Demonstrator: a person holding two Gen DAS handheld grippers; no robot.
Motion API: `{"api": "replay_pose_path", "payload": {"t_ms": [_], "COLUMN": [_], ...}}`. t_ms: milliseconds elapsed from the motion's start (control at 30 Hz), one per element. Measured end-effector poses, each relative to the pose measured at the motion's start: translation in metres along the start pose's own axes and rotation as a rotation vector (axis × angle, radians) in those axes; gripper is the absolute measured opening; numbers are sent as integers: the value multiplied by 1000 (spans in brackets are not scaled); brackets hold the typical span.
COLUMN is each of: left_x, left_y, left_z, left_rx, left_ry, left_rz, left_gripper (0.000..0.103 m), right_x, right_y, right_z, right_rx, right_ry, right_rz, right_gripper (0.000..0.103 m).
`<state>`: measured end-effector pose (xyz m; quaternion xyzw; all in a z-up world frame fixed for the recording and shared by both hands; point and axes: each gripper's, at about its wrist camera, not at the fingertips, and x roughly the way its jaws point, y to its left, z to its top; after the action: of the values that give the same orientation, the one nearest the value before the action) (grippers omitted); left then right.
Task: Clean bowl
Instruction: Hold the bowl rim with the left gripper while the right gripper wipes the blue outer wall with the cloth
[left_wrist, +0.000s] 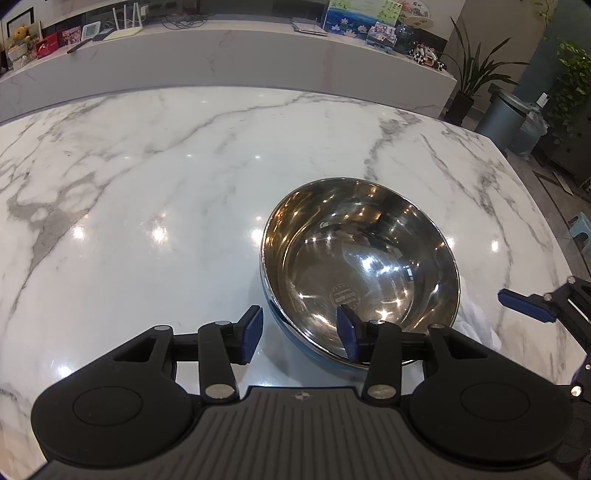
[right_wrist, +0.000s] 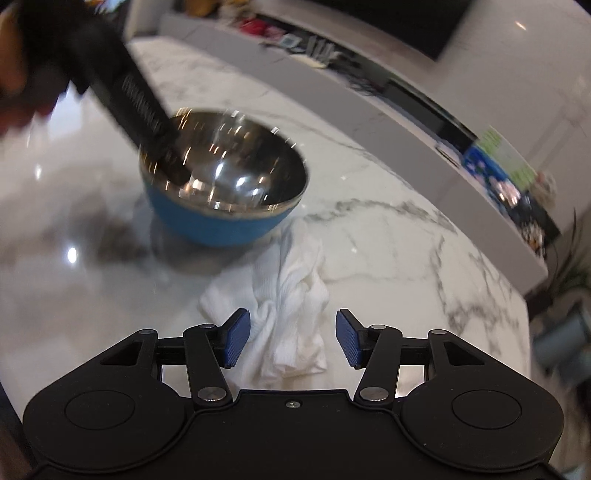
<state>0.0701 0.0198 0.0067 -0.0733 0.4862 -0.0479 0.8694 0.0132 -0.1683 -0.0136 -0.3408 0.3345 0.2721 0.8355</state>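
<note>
A bowl (left_wrist: 362, 266), shiny steel inside and blue outside, stands upright on the marble table. My left gripper (left_wrist: 300, 336) is open and straddles the bowl's near rim, one blue pad outside and one inside, with neither pressing on it. In the right wrist view the bowl (right_wrist: 229, 173) sits beyond a crumpled white cloth (right_wrist: 291, 295) on the table. My right gripper (right_wrist: 291, 341) is open just above the cloth. The cloth's near part lies between its pads, and they do not pinch it. A blurred black arm (right_wrist: 140, 107) of the left tool reaches the bowl's left rim.
The white cloth (left_wrist: 476, 321) peeks out right of the bowl, with a finger (left_wrist: 524, 304) of the right gripper beside it. A raised marble ledge (left_wrist: 221, 55) with cards and a router runs behind the table (left_wrist: 147, 184). Plants (left_wrist: 476, 74), a grey bin (left_wrist: 506, 118) stand beyond the right edge.
</note>
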Motion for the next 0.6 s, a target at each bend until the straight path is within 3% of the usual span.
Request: {"api": "replay_pose_path", "payload": {"t_ms": [233, 433, 600], "left_x": [-1, 0, -3], "left_y": [-3, -6, -5], "left_z": [0, -1, -3], "left_rx": [8, 17, 14], "left_ry": [2, 4, -3], "left_rz": [-1, -7, -9], "left_gripper": [44, 45, 47], "right_x": [-1, 15, 28], "right_y": [-1, 5, -2], "right_z": [-3, 0, 6], "right_rx": [-127, -109, -8], "right_ry": [48, 46, 16], "right_rz": [47, 58, 78], "right_gripper": [50, 50, 50]}}
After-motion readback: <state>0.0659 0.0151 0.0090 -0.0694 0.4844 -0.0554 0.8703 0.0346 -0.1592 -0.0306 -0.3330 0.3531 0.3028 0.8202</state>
